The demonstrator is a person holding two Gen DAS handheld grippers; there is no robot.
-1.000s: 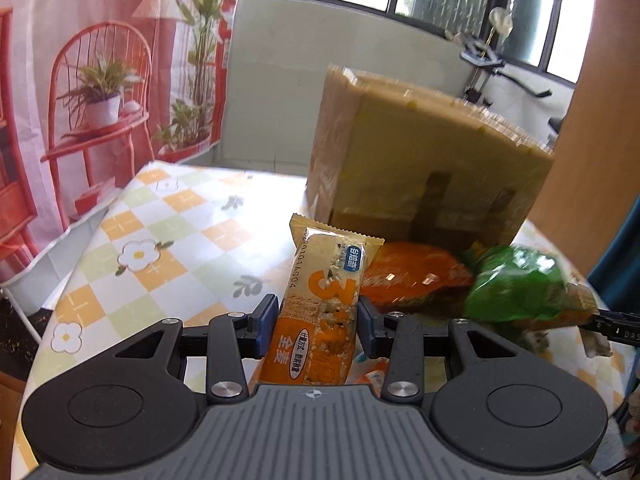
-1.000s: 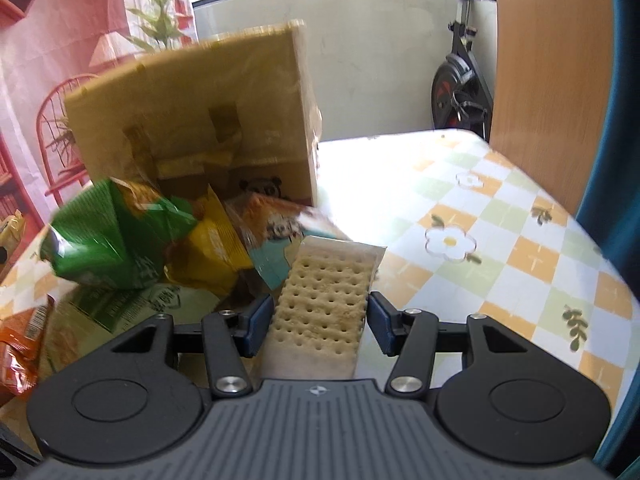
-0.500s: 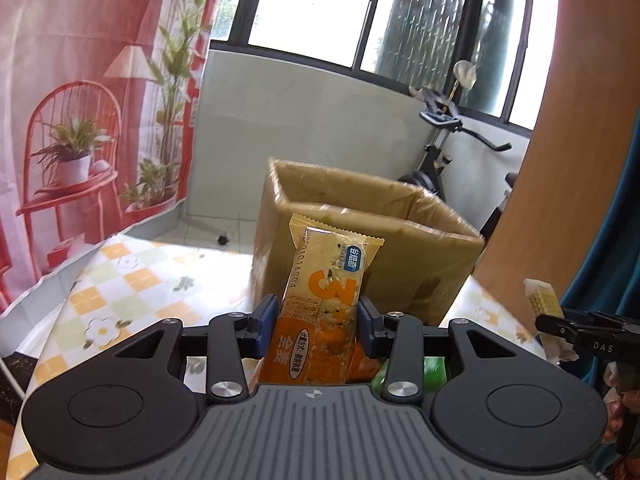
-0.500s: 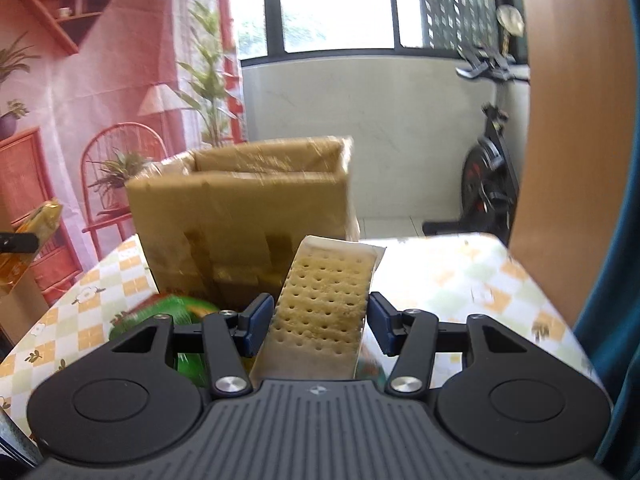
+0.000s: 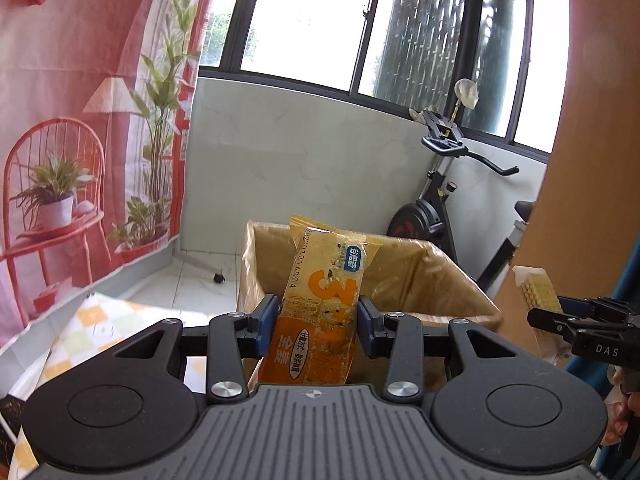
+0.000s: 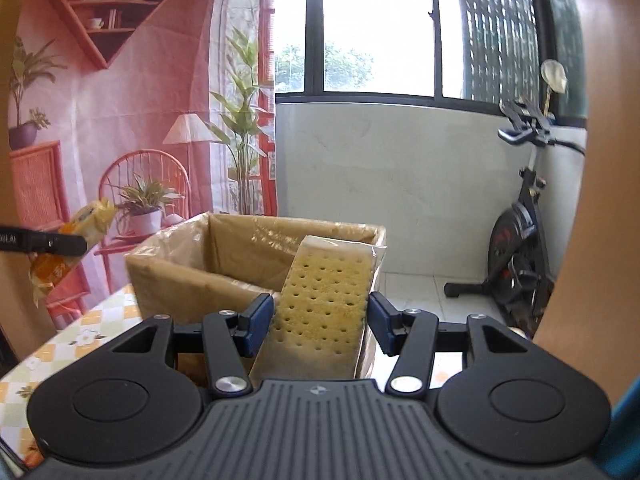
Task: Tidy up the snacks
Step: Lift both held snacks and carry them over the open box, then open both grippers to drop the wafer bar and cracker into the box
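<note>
Left gripper (image 5: 318,322) clamps orange cereal-bar packet (image 5: 320,312) upright; right gripper (image 6: 320,324) clamps pale perforated cracker pack (image 6: 324,312); open brown cardboard box (image 6: 240,256) lies just beyond and below both

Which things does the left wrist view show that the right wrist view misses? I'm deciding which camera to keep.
Only the left wrist view: the orange cereal bar's printed front, close up in the left gripper.
Only the right wrist view: the perforated cracker pack's face in the right gripper, and the printed diamond shelf.
Both: the open cardboard box, the exercise bike, the checkered tablecloth.
</note>
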